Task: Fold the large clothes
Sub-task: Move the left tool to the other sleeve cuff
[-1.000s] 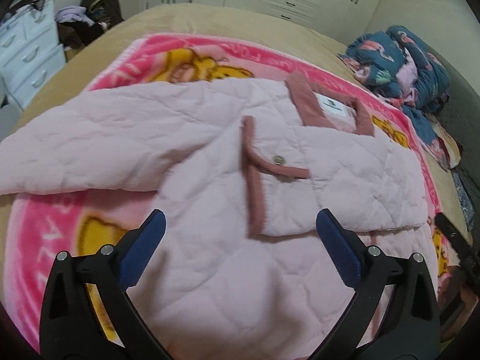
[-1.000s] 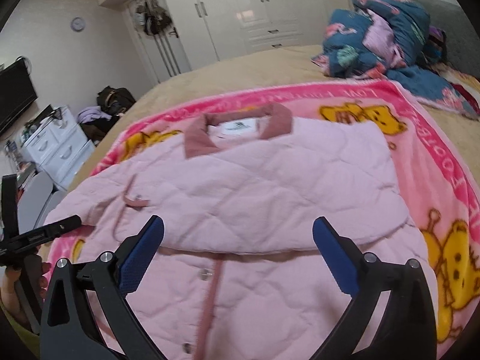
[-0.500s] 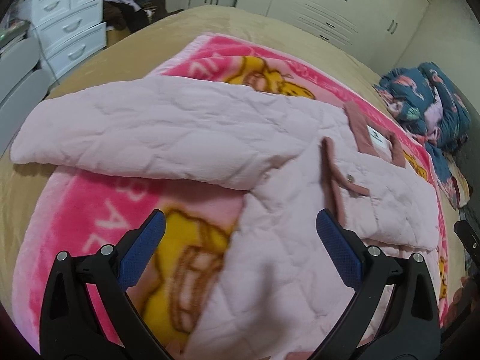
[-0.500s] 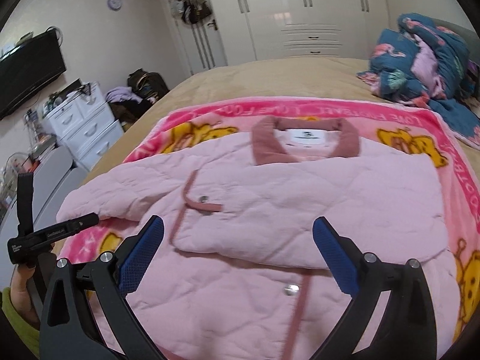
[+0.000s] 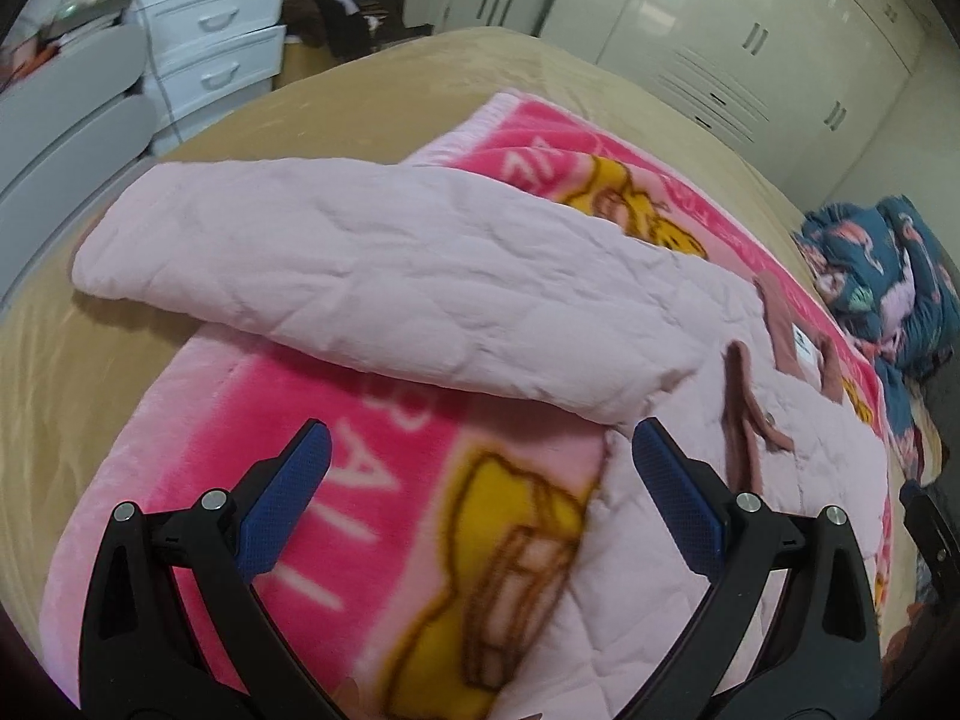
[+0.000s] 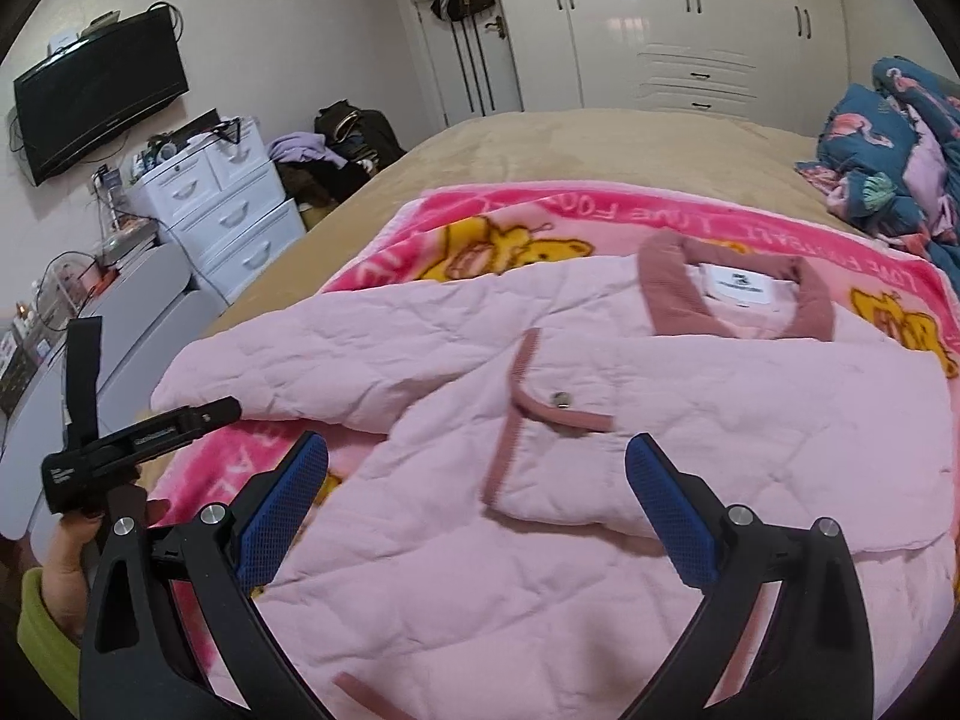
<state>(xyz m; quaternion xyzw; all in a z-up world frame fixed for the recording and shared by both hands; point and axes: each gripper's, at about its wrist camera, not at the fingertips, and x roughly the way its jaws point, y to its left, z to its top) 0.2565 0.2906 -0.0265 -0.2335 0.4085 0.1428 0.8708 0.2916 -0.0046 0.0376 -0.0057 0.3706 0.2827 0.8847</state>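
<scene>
Pink jacket [image 6: 600, 480] lying on blanket [image 5: 372, 480] atop bed [image 6: 570, 144], one sleeve [image 5: 390, 276] stretched out sideways, other folded across chest; left claw [image 5: 474, 498] and right claw [image 6: 477, 504] both spread apart, empty, above fabric.

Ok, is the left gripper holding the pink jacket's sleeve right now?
No, the left gripper is open and empty, its blue pads spread above the pink blanket, short of the sleeve of the jacket.
</scene>
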